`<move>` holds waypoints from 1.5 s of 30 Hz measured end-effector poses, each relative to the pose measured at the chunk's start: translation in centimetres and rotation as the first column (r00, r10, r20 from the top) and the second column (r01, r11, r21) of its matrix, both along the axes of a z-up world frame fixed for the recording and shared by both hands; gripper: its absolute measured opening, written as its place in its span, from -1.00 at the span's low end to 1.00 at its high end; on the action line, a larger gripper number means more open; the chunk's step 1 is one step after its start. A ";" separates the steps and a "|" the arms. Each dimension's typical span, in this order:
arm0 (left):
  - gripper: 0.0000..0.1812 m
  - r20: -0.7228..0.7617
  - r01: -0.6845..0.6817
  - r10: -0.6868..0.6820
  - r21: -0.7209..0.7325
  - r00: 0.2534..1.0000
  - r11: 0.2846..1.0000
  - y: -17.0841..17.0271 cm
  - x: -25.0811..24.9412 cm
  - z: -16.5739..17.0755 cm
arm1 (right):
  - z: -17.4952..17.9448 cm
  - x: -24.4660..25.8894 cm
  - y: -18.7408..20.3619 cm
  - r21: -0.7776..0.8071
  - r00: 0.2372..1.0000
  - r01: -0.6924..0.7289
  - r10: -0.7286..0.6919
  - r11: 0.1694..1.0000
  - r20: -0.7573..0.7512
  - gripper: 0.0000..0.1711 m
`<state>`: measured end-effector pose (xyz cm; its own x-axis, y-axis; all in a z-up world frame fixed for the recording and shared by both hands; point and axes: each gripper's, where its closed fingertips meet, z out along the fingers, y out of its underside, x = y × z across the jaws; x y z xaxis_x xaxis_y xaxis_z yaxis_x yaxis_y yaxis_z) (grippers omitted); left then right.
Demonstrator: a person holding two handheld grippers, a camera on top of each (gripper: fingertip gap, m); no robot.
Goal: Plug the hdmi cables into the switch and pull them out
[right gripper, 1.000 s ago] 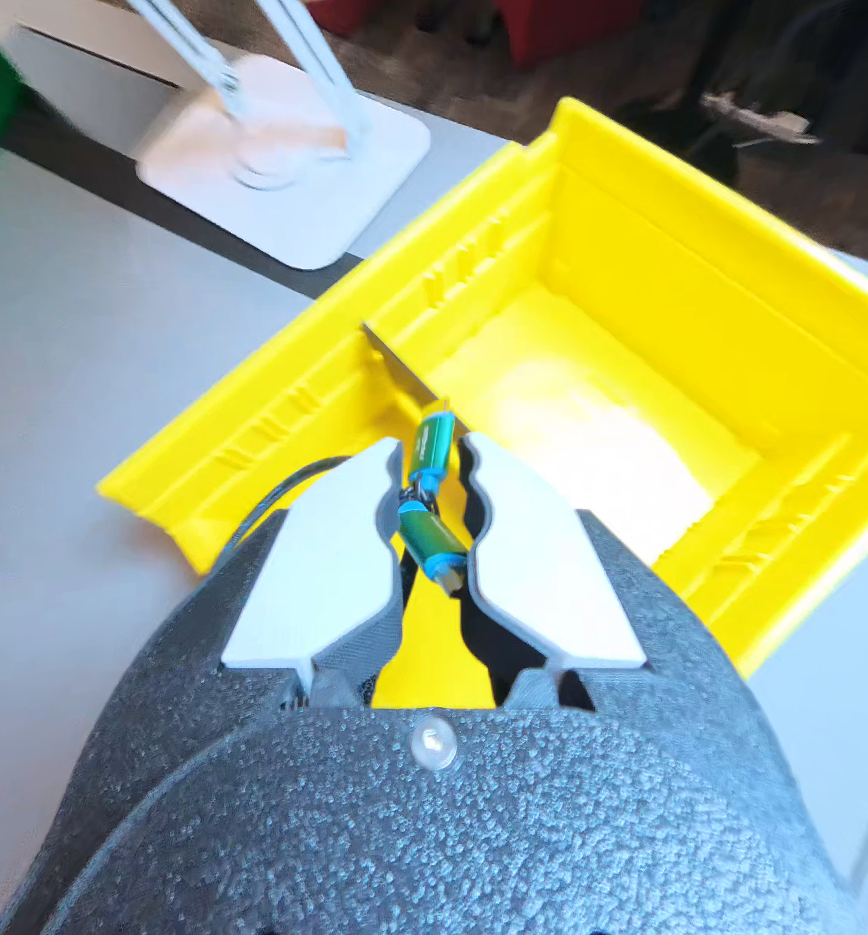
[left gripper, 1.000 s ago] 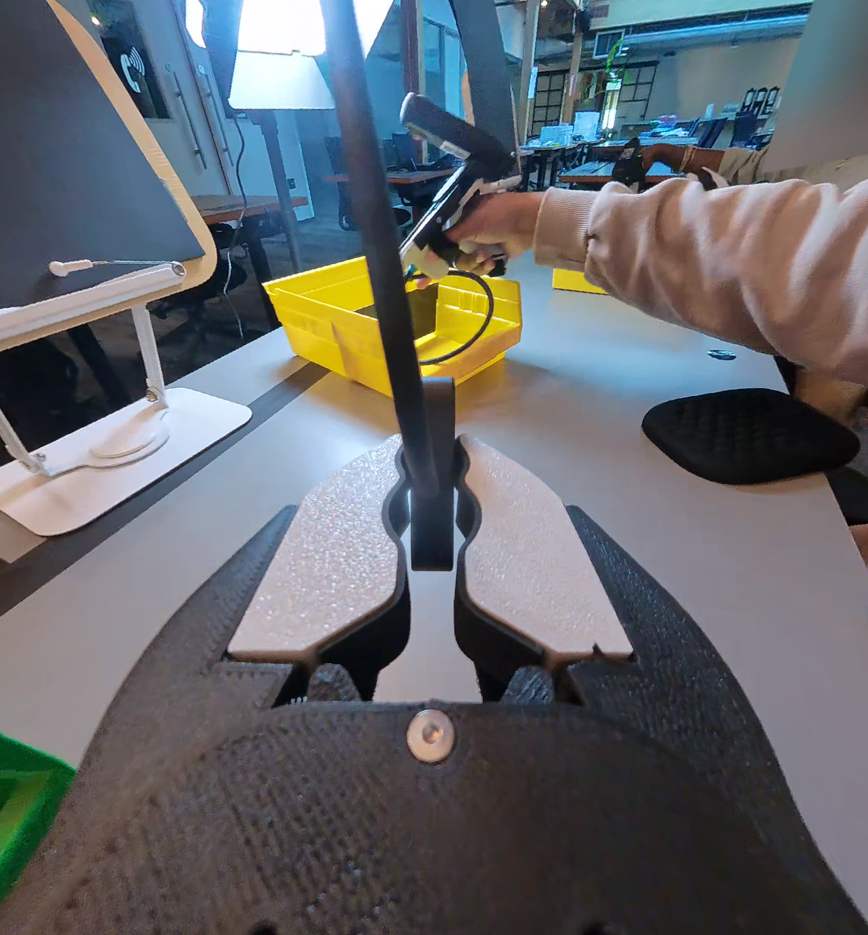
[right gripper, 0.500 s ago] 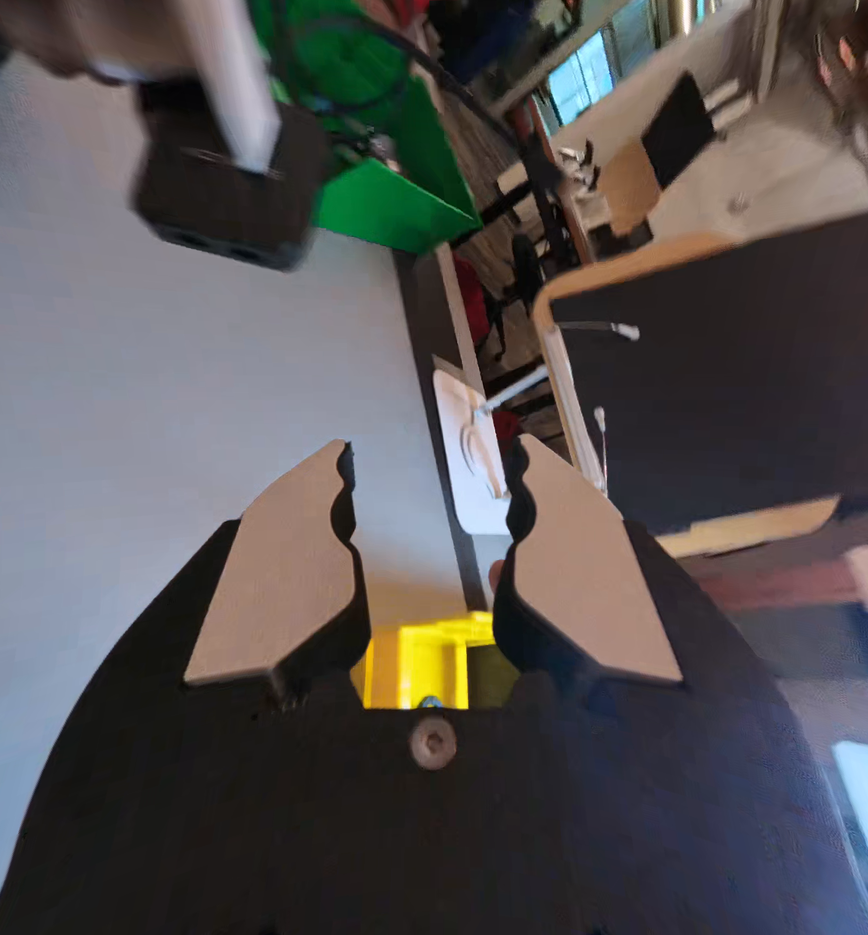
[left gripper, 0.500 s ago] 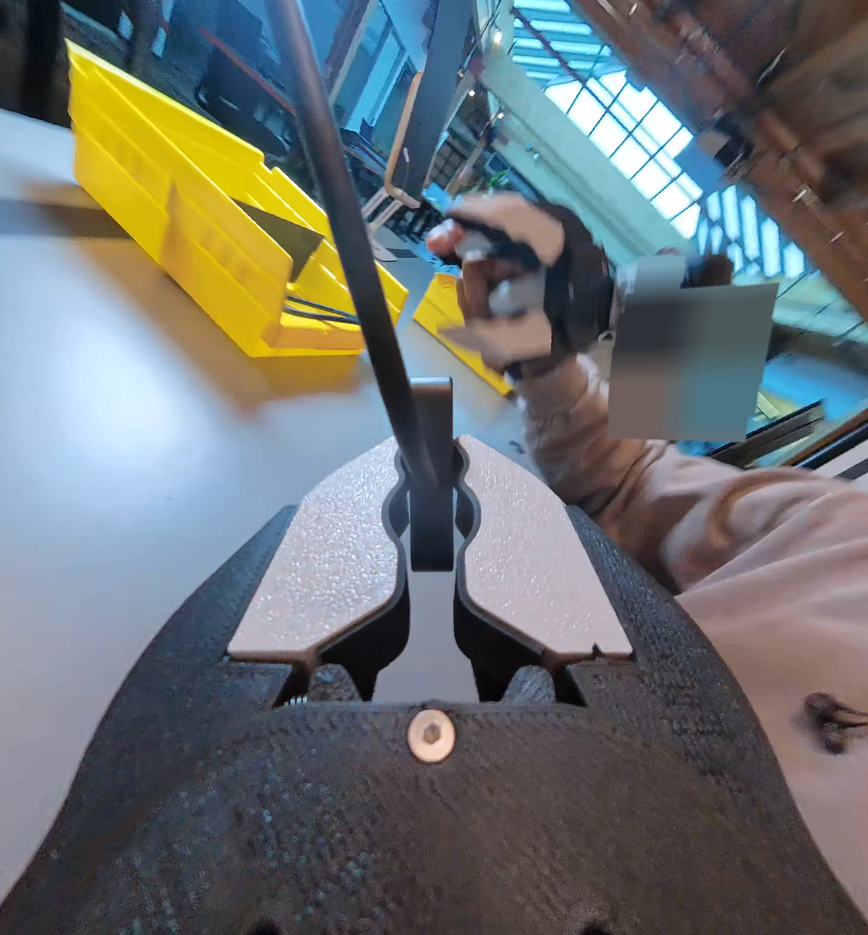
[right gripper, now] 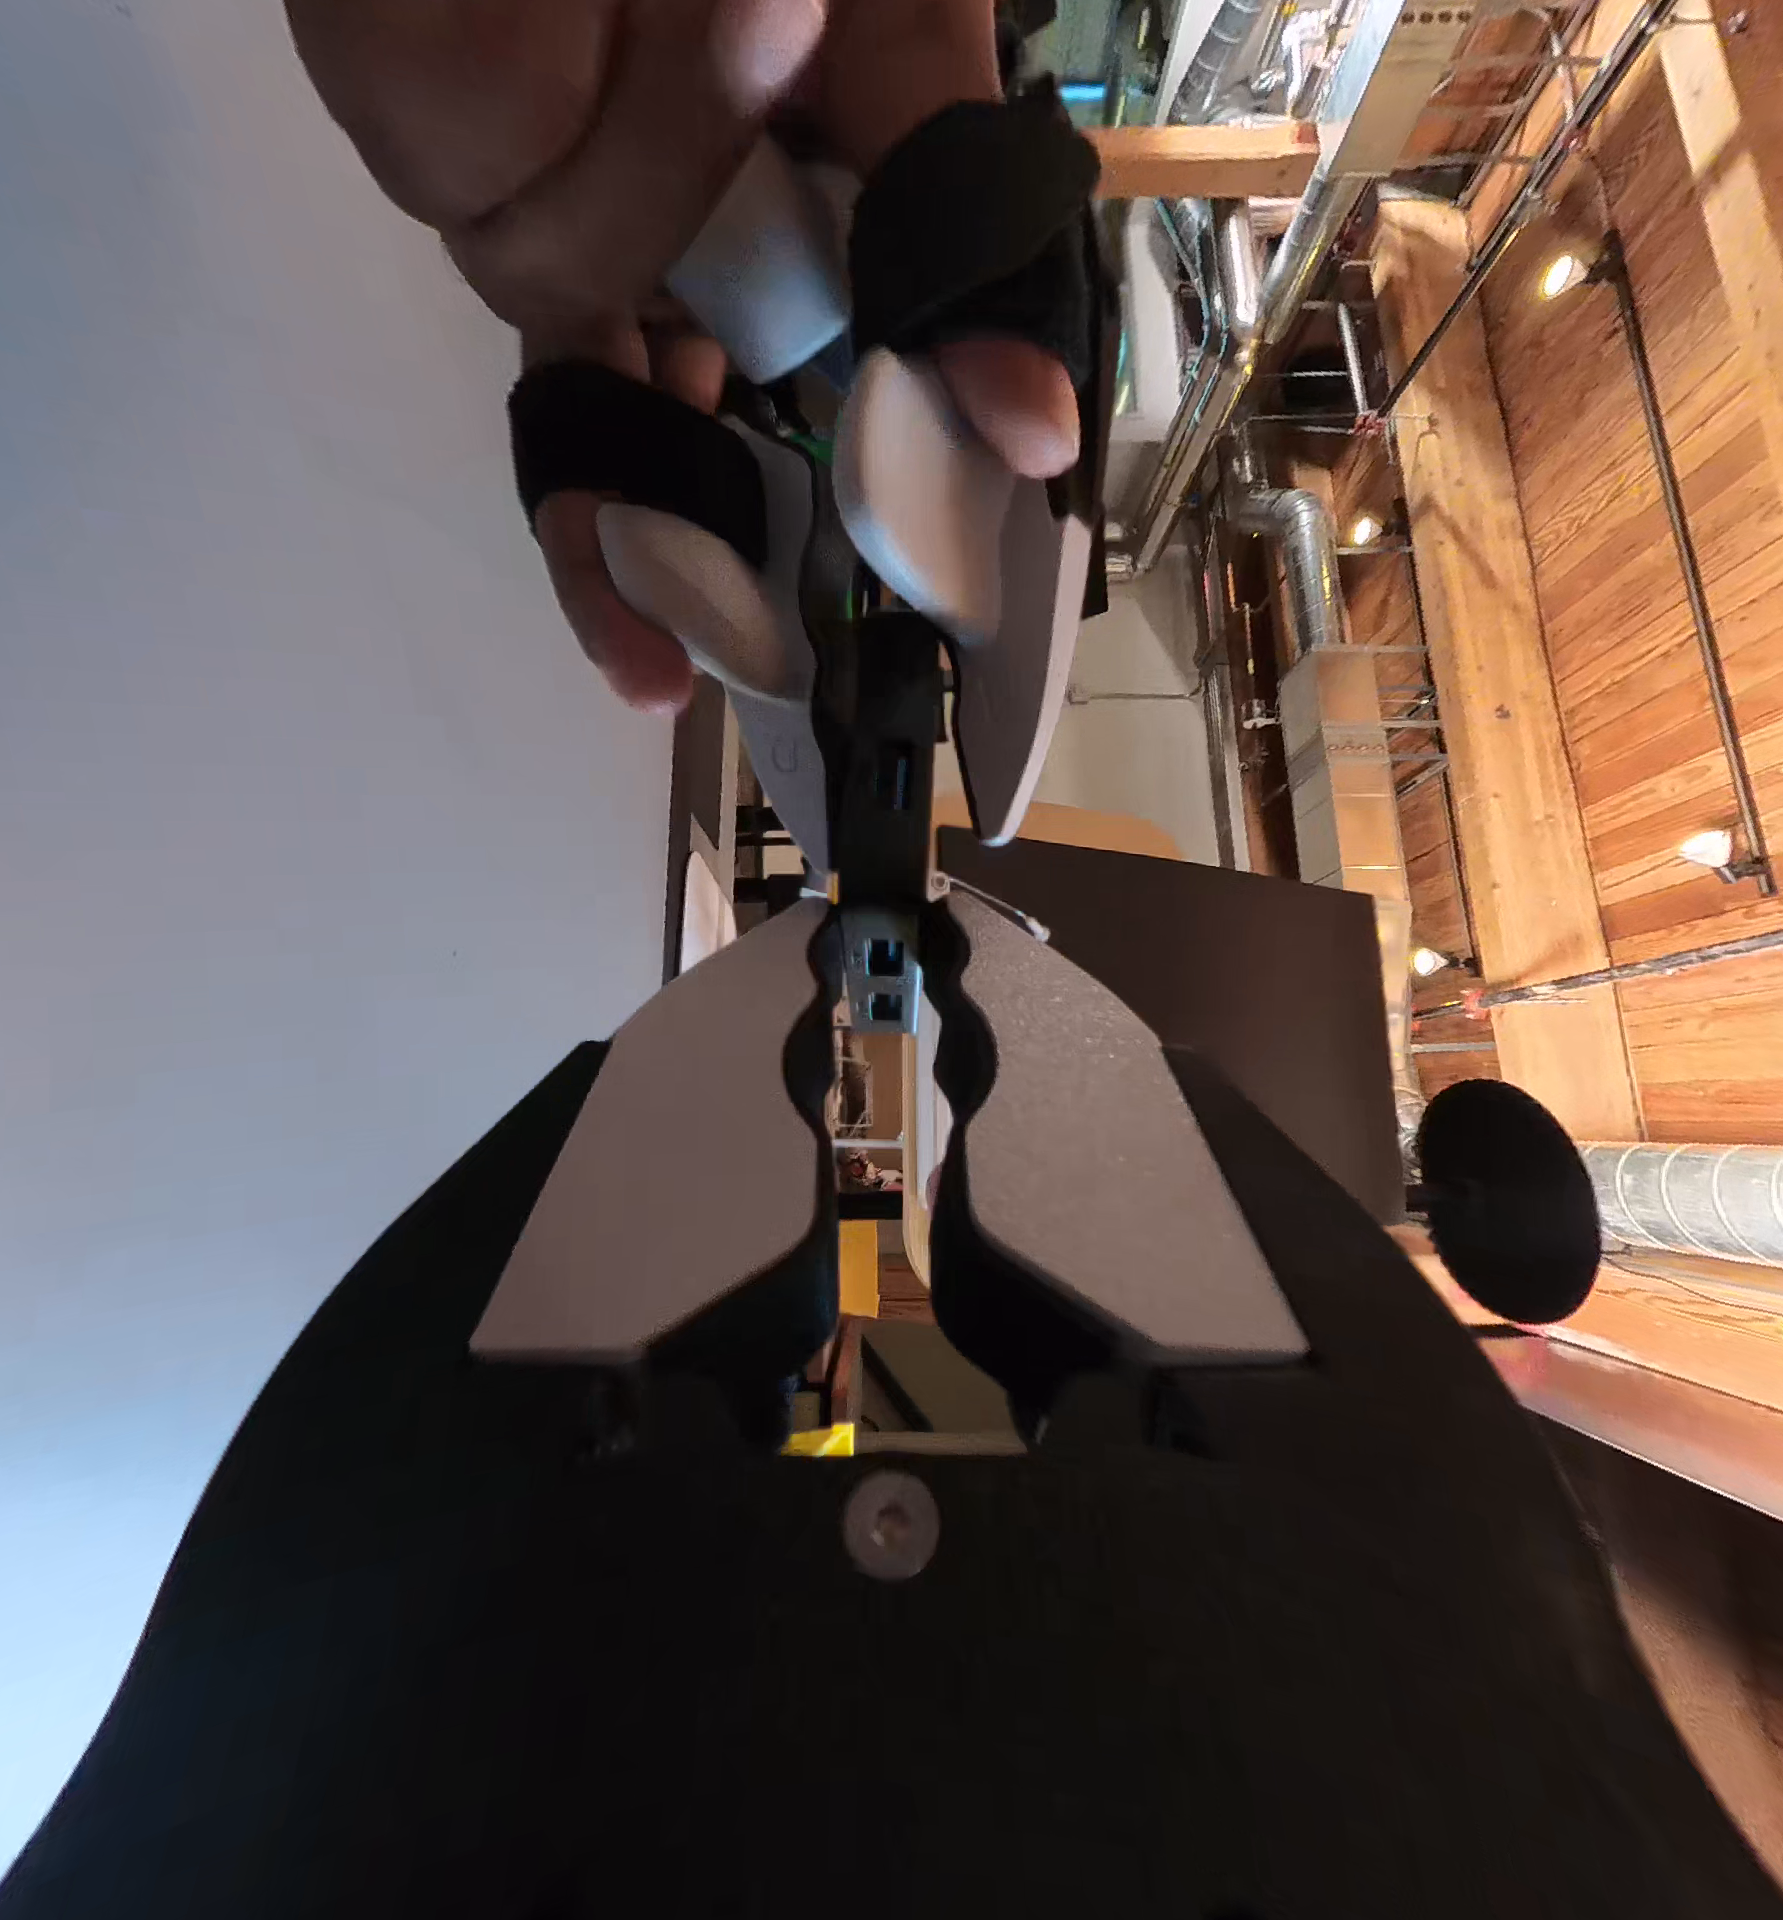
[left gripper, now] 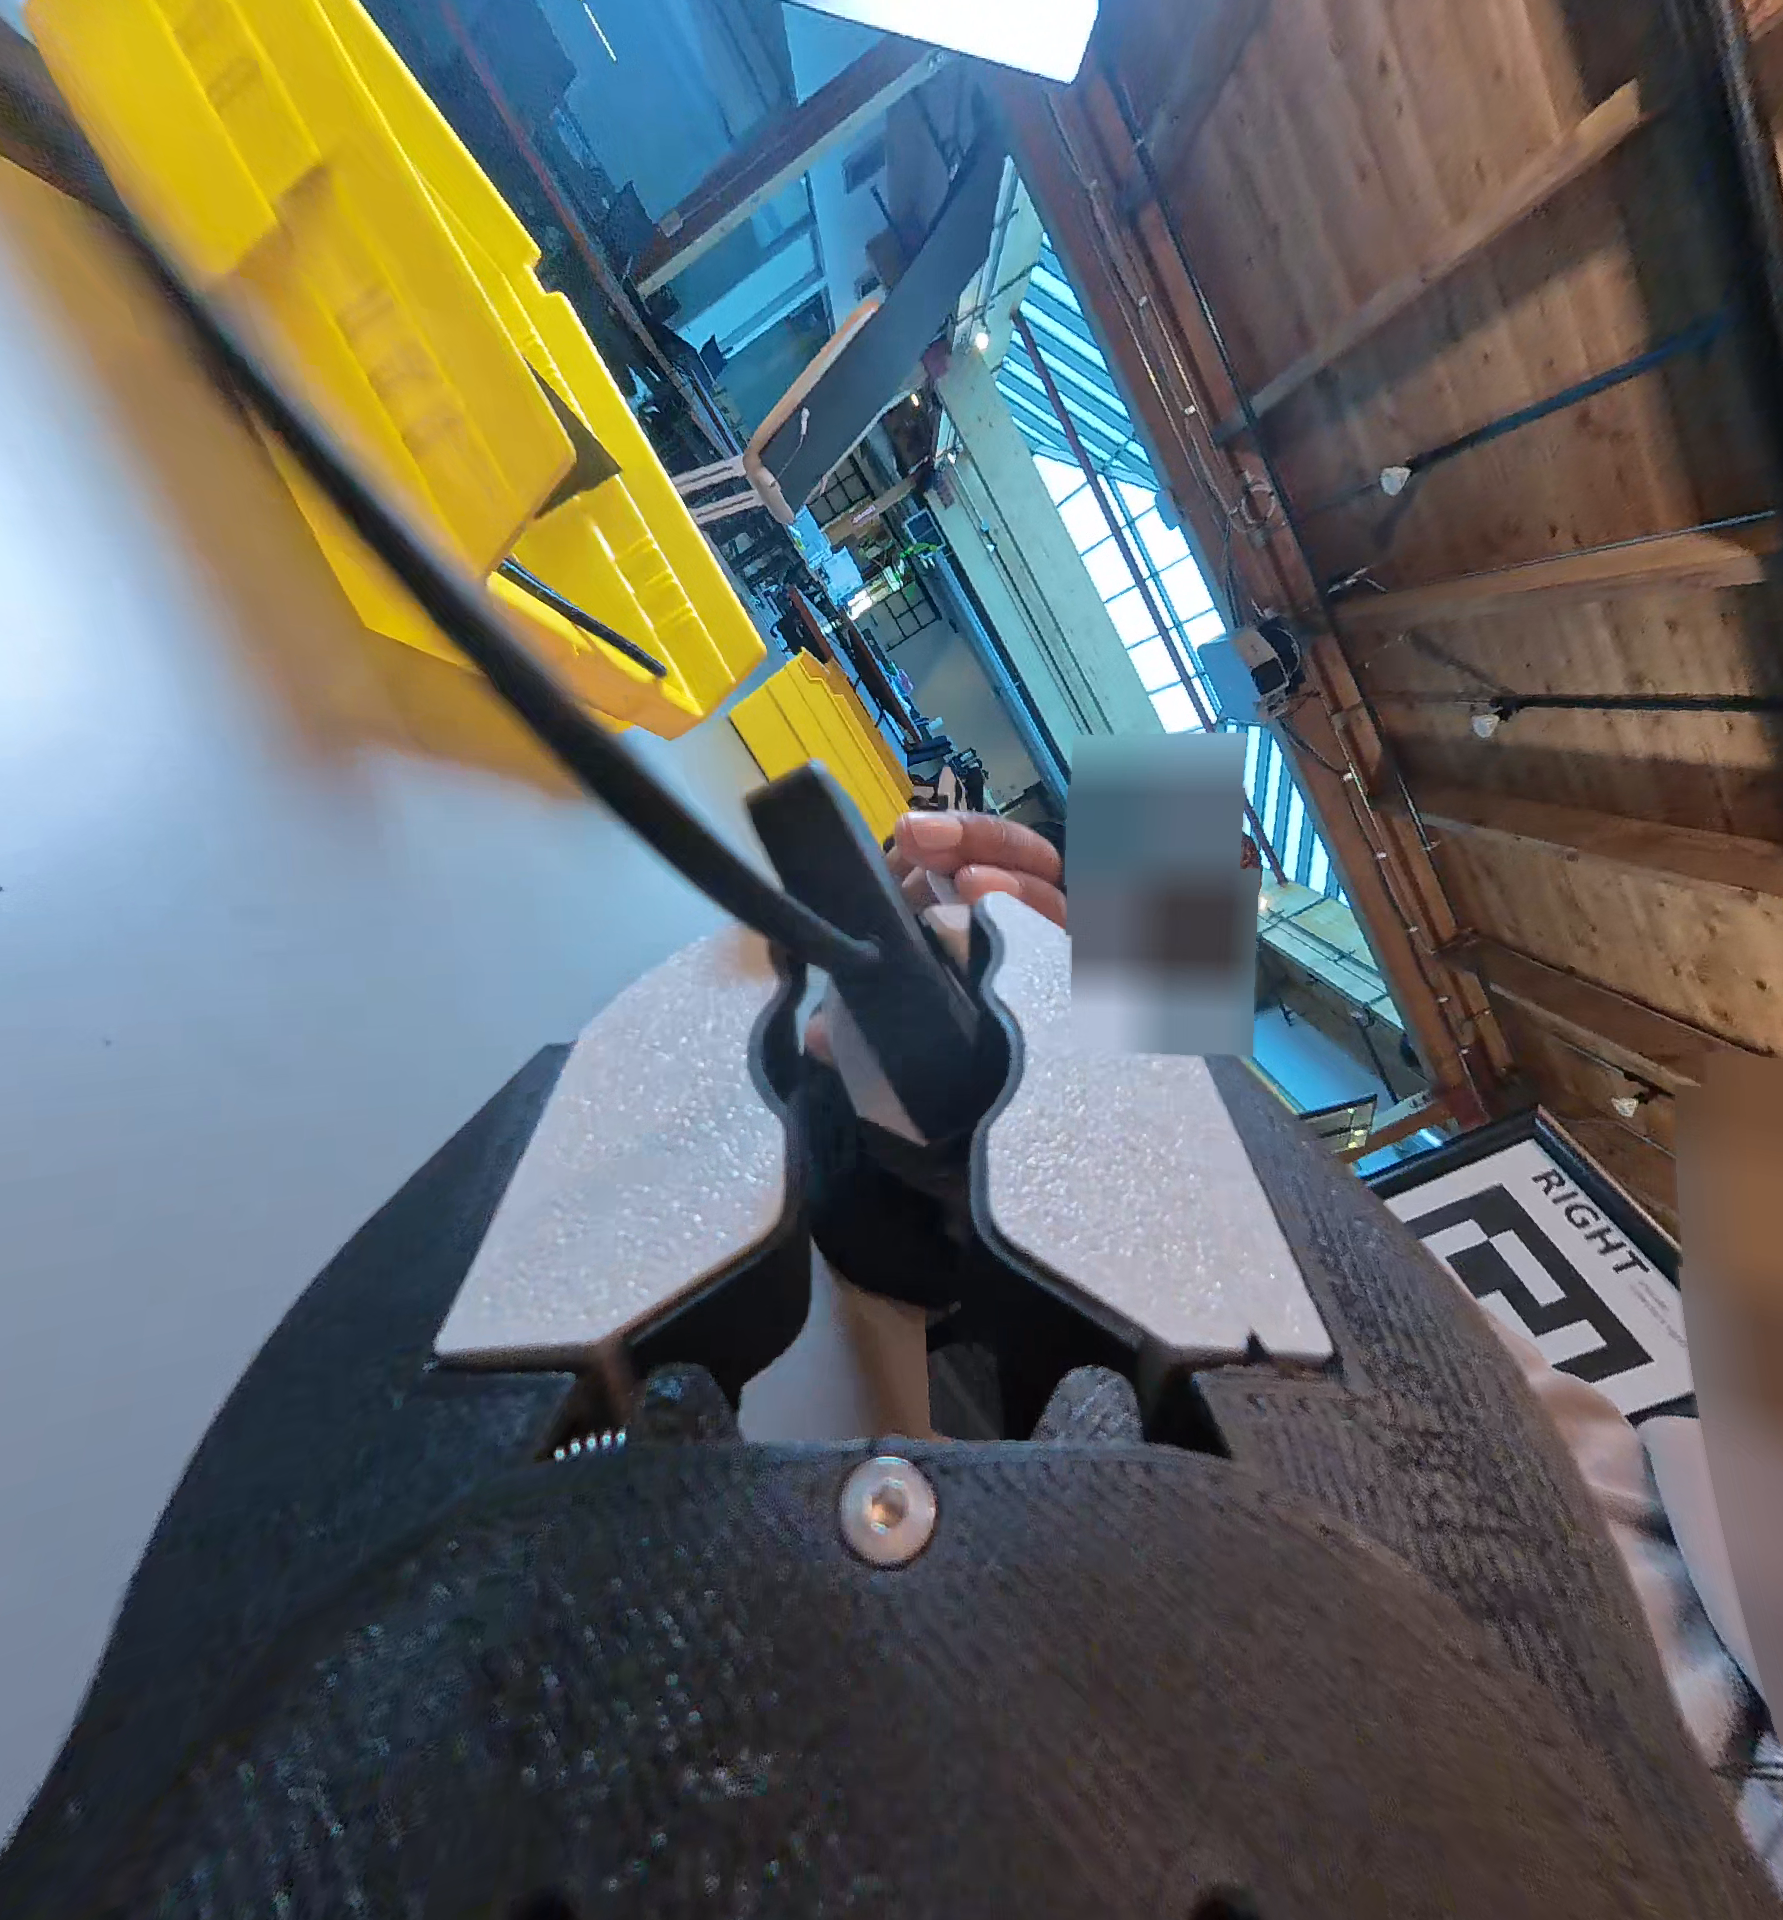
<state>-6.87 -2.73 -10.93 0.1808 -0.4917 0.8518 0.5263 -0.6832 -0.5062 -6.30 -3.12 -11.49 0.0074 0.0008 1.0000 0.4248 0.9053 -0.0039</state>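
My left gripper (left gripper: 871, 935) is shut on a flat black HDMI plug (left gripper: 835, 883), which sits tilted between its white pads. The plug's black cable (left gripper: 399, 540) runs off to the upper left. The right wrist view shows the left gripper (right gripper: 902, 847) from the front, a hand around it, holding the plug's black body (right gripper: 887, 769). The plug's bare metal tip (right gripper: 879, 977) sits between the fingertips of my right gripper (right gripper: 884, 914). The right jaws stand narrow around the tip with thin slits either side. Both views are rolled sideways above the grey table (left gripper: 139, 935).
A yellow bin (left gripper: 399, 343) with a cable end sticking out lies on the table, with a second yellow bin (left gripper: 825, 727) behind it. A dark panel on a stand (right gripper: 1126, 935) and a black round pad (right gripper: 1510, 1216) lie beyond. A person's hand (left gripper: 980, 852) is close behind the plug. Left and right tips are no more than a few centimetres apart.
Both grippers rolled sideways and came together. The right gripper left the yellow bin, opened wide, then narrowed around the plug's metal tip. The plug now sits tilted in the left gripper.
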 end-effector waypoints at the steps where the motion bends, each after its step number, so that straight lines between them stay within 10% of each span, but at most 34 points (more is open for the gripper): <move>1: -0.64 -0.004 0.004 -0.004 0.024 1.000 1.000 -0.1 0.1 0.3 | 0.4 0.3 0.3 -0.025 1.000 0.005 -0.005 1.000 0.002 -0.84; 7: -0.62 -0.113 -0.085 0.116 0.245 0.987 0.966 -0.4 -1.7 3.0 | 6.4 4.4 4.7 -0.173 0.992 0.095 -0.108 0.980 -0.066 -0.84; 13: -0.68 -0.227 -0.169 0.263 0.364 0.938 0.916 0.0 -4.4 3.3 | 12.5 11.2 18.6 -0.193 0.900 0.424 -0.436 0.885 -0.020 -0.83; 19: -0.68 -0.273 -0.192 0.313 0.393 0.910 0.899 0.3 -5.0 2.9 | 7.3 16.6 32.5 -0.267 0.687 0.726 -0.688 0.634 0.235 -0.83; 25: -0.70 -0.310 -0.192 0.328 0.398 0.892 0.897 0.6 -5.6 2.3 | -1.4 18.0 37.7 -0.327 0.547 0.836 -0.708 0.441 0.446 -0.83; 38: -0.69 -0.376 -0.151 0.311 0.397 0.873 0.905 0.6 -5.2 1.2 | -4.1 14.6 36.6 -0.862 0.730 0.465 -0.463 -0.201 0.502 -0.47; 45: -0.68 -0.407 -0.176 0.357 0.418 0.841 0.891 0.8 -6.2 1.4 | 3.1 12.3 30.0 -0.998 0.870 0.069 -0.489 -0.006 0.063 -0.36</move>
<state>-13.05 -1.89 -9.56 0.6744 -0.6119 0.4132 0.3043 -0.2796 -0.9106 6.00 26.90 -8.35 0.4947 0.8686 0.0282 0.4302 -0.2165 -0.8764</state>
